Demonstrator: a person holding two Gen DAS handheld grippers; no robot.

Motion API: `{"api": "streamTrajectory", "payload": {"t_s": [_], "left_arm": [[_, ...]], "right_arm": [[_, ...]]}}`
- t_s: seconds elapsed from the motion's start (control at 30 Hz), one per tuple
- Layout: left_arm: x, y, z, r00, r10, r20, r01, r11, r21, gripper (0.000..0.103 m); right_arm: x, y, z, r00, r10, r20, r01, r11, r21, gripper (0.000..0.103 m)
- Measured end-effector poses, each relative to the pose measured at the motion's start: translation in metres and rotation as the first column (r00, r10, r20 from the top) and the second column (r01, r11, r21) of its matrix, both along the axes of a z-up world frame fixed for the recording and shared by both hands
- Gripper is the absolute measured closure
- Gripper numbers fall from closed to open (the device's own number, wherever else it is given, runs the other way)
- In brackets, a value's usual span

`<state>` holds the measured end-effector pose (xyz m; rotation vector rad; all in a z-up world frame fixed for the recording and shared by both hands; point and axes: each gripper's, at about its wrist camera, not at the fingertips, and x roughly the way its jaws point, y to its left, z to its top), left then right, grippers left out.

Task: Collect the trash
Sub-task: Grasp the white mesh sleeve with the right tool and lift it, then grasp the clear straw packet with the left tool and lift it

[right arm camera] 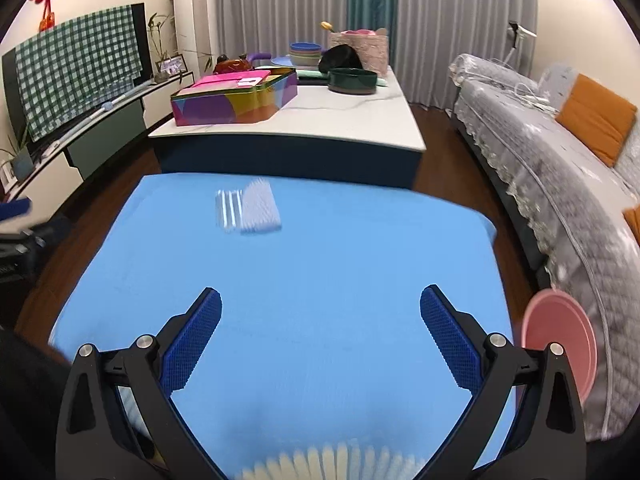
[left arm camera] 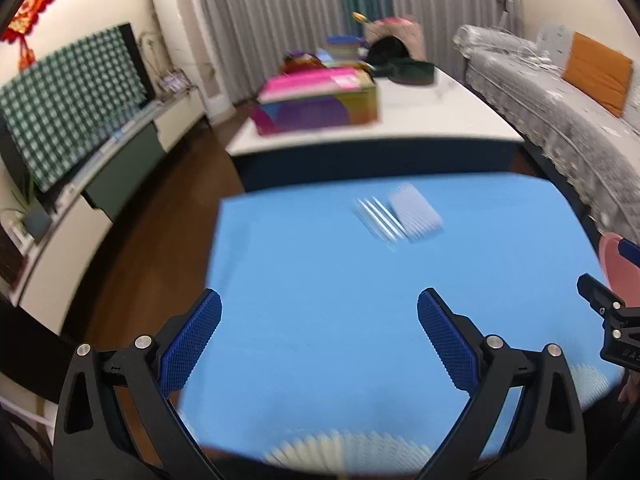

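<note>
The left gripper (left arm camera: 319,336) is wide open and holds nothing. It hangs over the near part of a blue cloth (left arm camera: 340,280). The right gripper (right arm camera: 320,336) is wide open too, with nothing between its blue pads (right arm camera: 192,344). The trash is a small pale wrapper (right arm camera: 248,210) lying flat on the far part of the cloth, well apart from both grippers. It is blurry, so what it is made of is hard to tell. A pink bin (right arm camera: 560,340) sits at the right edge, partly hidden. A white fringe (right arm camera: 332,462) at the near edge is cut off.
</note>
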<state>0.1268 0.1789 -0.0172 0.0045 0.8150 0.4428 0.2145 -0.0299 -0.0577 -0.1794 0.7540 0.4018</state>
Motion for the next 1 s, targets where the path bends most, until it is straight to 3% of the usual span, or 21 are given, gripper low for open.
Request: {"api": "streamTrajectory", "payload": {"t_s": [0.17,0.27,0.43,0.57,0.6,0.63,0.7,0.83,1.0], "left_arm": [[0.030,0.043,-0.006,0.996,0.081,0.033,-0.081,0.997,-0.013,0.008],[0.044,0.066,-0.027,0.993,0.116,-0.036,-0.117,0.993,-0.028,0.008],[0.056,0.086,-0.031,0.989,0.135,-0.054,-0.139,0.988,-0.071,0.008],[0.060,0.094,-0.035,0.986,0.152,-0.069,-0.158,0.983,-0.092,0.008],[0.062,0.096,-0.037,0.985,0.155,-0.077,-0.163,0.981,-0.106,0.008],[0.063,0.096,-0.038,0.984,0.156,-0.084,-0.165,0.980,-0.114,0.008],[0.066,0.096,-0.043,0.983,0.153,-0.100,-0.165,0.979,-0.124,0.008],[0.069,0.093,-0.046,0.982,0.158,-0.103,-0.170,0.978,-0.123,0.008],[0.074,0.080,-0.049,0.984,0.154,-0.094,-0.165,0.978,-0.128,0.008]], "right_arm": [[0.074,0.054,-0.027,0.997,0.018,-0.069,-0.020,1.000,-0.021,0.005],[0.116,0.082,-0.054,0.988,0.020,-0.153,-0.021,1.000,-0.008,0.007],[0.166,0.121,-0.106,0.971,0.006,-0.239,-0.002,1.000,0.016,0.029],[0.177,0.138,-0.128,0.957,0.004,-0.288,0.005,1.000,0.029,0.033],[0.177,0.142,-0.130,0.958,0.009,-0.285,-0.002,1.000,0.025,0.048],[0.176,0.147,-0.132,0.960,0.018,-0.280,-0.016,1.000,0.009,0.072],[0.172,0.152,-0.128,0.959,0.064,-0.276,-0.058,0.998,0.031,0.090],[0.152,0.135,-0.104,0.971,0.044,-0.235,-0.046,0.999,-0.004,0.092],[0.119,0.065,-0.065,0.982,-0.029,-0.188,0.011,0.995,-0.095,0.092]]}}
